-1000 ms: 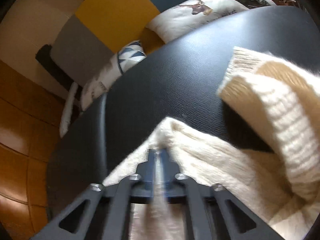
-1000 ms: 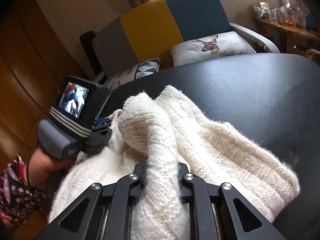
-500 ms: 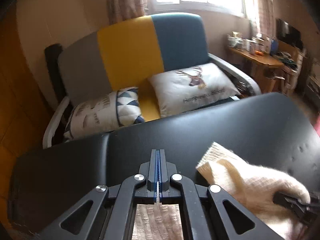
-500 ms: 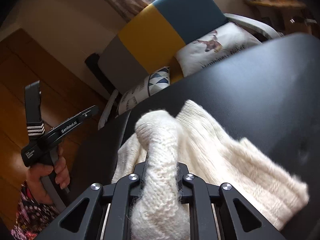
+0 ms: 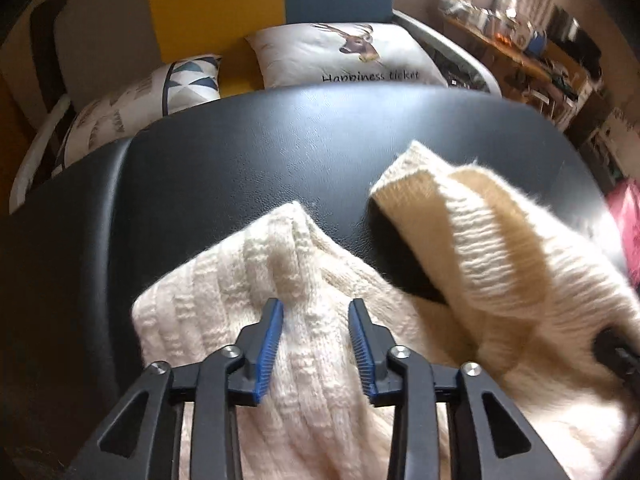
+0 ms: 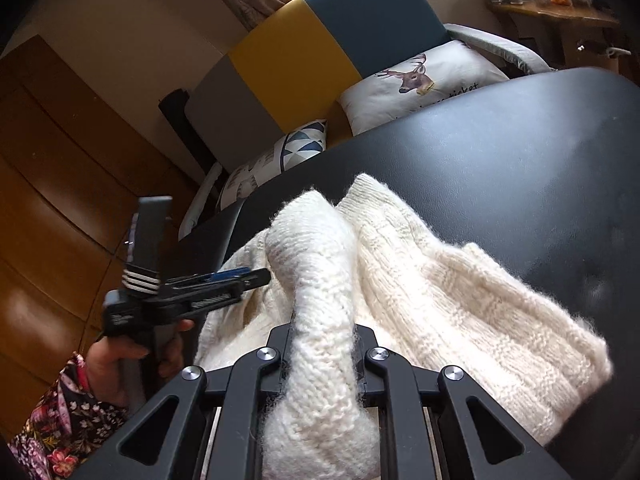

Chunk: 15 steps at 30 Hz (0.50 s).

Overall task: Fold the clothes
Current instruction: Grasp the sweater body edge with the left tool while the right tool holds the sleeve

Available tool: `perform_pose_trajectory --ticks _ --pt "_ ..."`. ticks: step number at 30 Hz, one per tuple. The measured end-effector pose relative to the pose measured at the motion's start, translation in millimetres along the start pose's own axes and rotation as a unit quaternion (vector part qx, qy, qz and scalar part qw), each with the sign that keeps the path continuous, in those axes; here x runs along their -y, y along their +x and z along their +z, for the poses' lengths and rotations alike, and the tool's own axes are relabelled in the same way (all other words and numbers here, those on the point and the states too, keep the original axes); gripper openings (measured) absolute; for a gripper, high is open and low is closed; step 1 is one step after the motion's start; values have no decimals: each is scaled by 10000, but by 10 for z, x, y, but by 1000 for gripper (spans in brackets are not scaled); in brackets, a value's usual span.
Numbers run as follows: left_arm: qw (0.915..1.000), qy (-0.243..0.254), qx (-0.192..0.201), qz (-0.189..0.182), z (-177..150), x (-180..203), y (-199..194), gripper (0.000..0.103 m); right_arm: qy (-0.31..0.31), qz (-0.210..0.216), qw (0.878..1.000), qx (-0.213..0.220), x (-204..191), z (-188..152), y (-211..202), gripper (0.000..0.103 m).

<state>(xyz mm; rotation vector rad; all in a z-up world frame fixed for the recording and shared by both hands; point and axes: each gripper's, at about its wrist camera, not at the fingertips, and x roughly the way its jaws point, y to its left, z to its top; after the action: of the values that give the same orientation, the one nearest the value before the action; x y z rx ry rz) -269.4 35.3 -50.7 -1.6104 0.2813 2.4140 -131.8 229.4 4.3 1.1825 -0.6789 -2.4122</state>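
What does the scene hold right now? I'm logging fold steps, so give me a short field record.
garment: cream knit sweater, bunched, not yet folded flat
surface: black table
left gripper: open, fingers over the knit
right gripper: shut on a raised roll of the sweater
background: sofa with a deer pillow

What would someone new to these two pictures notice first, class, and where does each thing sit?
A fluffy cream knitted sweater lies bunched on the black padded table, filling the near half of both views. The right tongs are shut on a thick roll of it, while the left tongs hang open above the knit. Behind the table stands a grey, yellow and blue sofa with a deer-print cushion.
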Motion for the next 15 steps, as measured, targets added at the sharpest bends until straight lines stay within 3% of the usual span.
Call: perform_pose_trajectory --ticks 3,5,9,10,12,14,15 --pt "9987 301 22 412 -14 155 71 38 21 21 10000 4 12 -14 6 14" --pt "9986 236 0 479 -17 178 60 38 43 39 10000 2 21 -21 7 14" --pt "9993 -150 228 -243 -16 136 -80 38 68 55 10000 -7 41 -25 33 14" --pt "9998 -104 150 -107 -13 137 -58 38 73 51 10000 -16 44 -27 39 14" --pt "9985 39 -73 543 -9 137 73 38 71 43 10000 -36 44 -29 48 14" --pt "9984 -5 75 561 -31 102 69 35 18 -1 10000 -54 42 -37 49 14" --pt "9978 13 175 633 -67 87 40 24 -20 -70 9999 -90 45 -40 56 16"
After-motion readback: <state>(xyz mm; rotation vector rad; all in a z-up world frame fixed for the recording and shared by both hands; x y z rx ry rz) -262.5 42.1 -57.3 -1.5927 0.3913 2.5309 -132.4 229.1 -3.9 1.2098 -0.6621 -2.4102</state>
